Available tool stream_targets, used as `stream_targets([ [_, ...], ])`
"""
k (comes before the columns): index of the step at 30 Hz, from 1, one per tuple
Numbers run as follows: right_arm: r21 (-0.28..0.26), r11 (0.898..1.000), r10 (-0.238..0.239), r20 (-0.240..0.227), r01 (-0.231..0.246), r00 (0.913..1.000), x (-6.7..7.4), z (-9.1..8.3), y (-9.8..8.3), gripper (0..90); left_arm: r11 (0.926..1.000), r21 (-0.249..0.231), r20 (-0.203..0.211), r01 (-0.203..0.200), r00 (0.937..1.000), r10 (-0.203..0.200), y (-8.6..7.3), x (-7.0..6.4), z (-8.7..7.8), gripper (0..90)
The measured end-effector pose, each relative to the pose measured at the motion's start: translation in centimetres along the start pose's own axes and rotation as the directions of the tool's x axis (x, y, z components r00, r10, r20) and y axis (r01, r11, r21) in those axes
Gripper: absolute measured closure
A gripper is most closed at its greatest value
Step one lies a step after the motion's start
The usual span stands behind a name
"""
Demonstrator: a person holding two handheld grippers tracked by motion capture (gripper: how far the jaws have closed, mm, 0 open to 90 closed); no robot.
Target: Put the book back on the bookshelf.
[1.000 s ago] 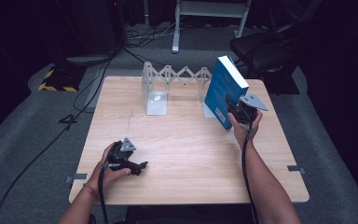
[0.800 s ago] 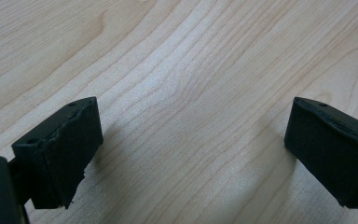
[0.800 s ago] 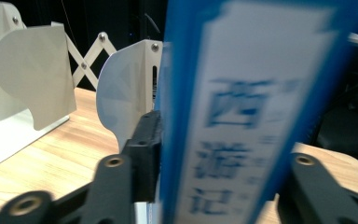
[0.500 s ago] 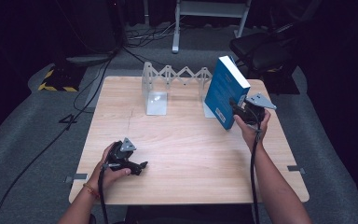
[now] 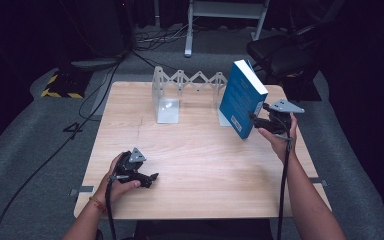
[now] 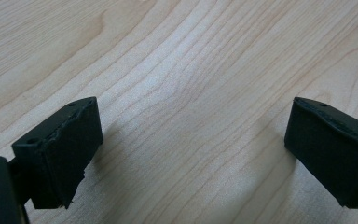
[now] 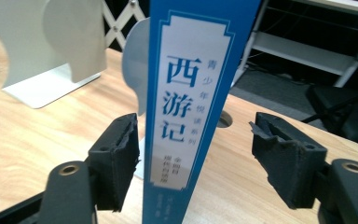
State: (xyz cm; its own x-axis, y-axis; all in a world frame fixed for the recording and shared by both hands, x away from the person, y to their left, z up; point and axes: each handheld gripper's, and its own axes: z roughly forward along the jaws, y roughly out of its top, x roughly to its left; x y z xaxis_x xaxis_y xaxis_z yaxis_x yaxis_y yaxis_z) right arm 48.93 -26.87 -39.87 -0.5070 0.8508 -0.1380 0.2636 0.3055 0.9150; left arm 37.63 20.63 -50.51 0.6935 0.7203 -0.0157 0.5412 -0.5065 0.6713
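A pale wooden table (image 5: 200,165) stands in a dark room, with grey carpet around it and cables on the floor beyond its far edge.

At the back of the table stands a white metal book rack (image 5: 180,87): two upright end plates joined by a zigzag folding lattice. The left plate has a flat foot resting on the wood.

A blue book (image 5: 241,98) stands on its lower edge at the rack's right end, leaning against the right plate. In the right gripper view its spine (image 7: 189,112) faces the camera, with a pale panel and large dark blue Chinese characters.

The person's two forearms come in from the near edge, a gripper in each hand.

The right gripper (image 5: 261,120) is held just beside the book's near lower corner. In the right gripper view its jaws have just been opening and now stand apart on either side of the spine; the left pad (image 7: 116,158) is close to the spine, the right pad well clear, and neither presses on it.

The left gripper (image 5: 147,179) lies low over the near left part of the table, well apart from the book. In its own view the jaws stand wide apart over bare wood.
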Motion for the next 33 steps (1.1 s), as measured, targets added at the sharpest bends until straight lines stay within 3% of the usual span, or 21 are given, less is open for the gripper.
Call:
stream_targets([
  [10, 0.059, 0.997, -0.047, -0.054, 0.05, 0.9975, 0.2, -1.1, 0.2, 28.3, 1.0, -0.001, -0.002, -0.001, 1.0, 0.001, 0.0, 0.0, 0.0, 4.6],
  [14, 0.099, 0.992, -0.068, -0.078, 0.075, 0.9946, 0.3, -1.7, 0.3, 27.3, 1.0, 0.0, 0.0, -0.001, 1.0, 0.001, 0.0, 0.0, 0.0, 4.6],
  [25, 0.142, 0.981, -0.118, -0.112, 0.133, 0.9867, 0.8, -3.5, -0.2, 25.8, 1.0, 0.0, -0.001, 0.003, 1.0, -0.003, 0.0, 0.0, 0.1, 3.7],
  [33, 0.199, 0.962, -0.167, -0.122, 0.189, 0.9783, 0.9, -4.9, -2.1, 26.7, 1.0, 0.003, 0.005, 0.009, 1.0, -0.009, 0.1, 0.0, 0.1, 3.2],
])
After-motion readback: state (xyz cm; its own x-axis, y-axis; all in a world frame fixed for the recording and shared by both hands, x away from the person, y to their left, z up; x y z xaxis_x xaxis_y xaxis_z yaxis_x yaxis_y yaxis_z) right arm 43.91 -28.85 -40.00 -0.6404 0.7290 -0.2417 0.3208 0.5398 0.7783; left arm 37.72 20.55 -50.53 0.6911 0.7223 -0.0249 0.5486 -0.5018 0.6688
